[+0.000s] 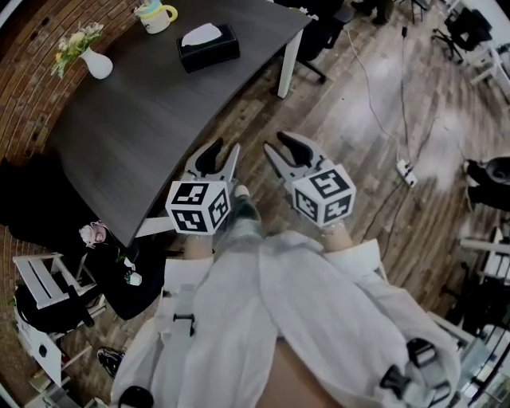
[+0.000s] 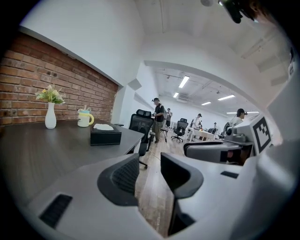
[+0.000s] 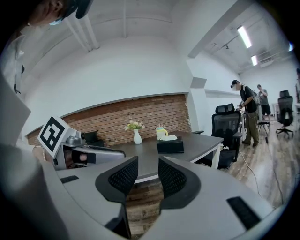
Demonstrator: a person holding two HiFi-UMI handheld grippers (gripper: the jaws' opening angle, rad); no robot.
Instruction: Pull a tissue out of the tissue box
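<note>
A black tissue box [image 1: 209, 46] with a white tissue sticking out of its top stands at the far end of the dark table [image 1: 143, 119]. It also shows as the black tissue box [image 2: 105, 134] in the left gripper view and the black tissue box [image 3: 170, 145] in the right gripper view. My left gripper [image 1: 221, 151] hangs open over the table's near edge, nothing between its jaws. My right gripper [image 1: 280, 148] is open and empty too, over the wooden floor just off the table. Both are well short of the box.
A white vase with flowers [image 1: 94, 60] and a cup [image 1: 156, 16] stand near the box at the table's far side. Office chairs [image 2: 139, 125] stand beyond the table. A power strip and cables [image 1: 405, 170] lie on the floor at right. People stand far off.
</note>
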